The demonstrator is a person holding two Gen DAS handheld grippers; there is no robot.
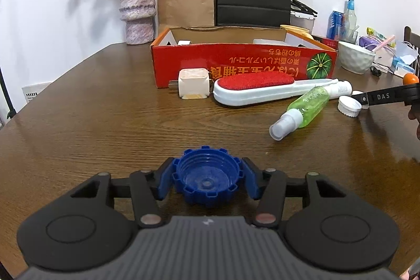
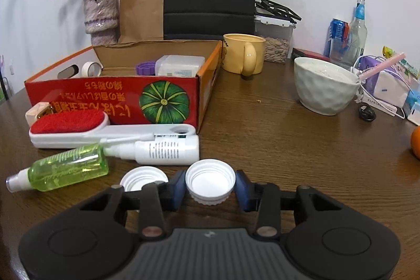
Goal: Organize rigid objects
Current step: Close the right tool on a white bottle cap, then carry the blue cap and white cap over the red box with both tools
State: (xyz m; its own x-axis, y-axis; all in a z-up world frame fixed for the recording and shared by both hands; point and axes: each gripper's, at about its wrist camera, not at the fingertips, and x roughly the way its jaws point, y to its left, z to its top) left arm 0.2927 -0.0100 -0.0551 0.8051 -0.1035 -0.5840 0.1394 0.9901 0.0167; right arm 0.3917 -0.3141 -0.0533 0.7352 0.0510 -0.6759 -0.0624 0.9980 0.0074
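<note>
Both grippers are pinching caps: left gripper (image 1: 207,181) a blue cap (image 1: 207,180), right gripper (image 2: 210,186) a white cap (image 2: 210,181).
We are risking a slip: smooth rims could pop free before reaching the red box (image 2: 118,96).

- In the left wrist view I see bare table (image 1: 92,122) across the whole left half of the frame, open for a pass.
- Centre frame, the red box (image 1: 236,62) stands as a wall, with the lint brush (image 1: 252,89) and green spray bottle (image 1: 302,109) lying just before it.
- In the right wrist view, open table runs up the middle right, between the box and the white bowl (image 2: 325,88).
- The yellow mug (image 2: 244,54) closes that lane at upper centre.
</note>
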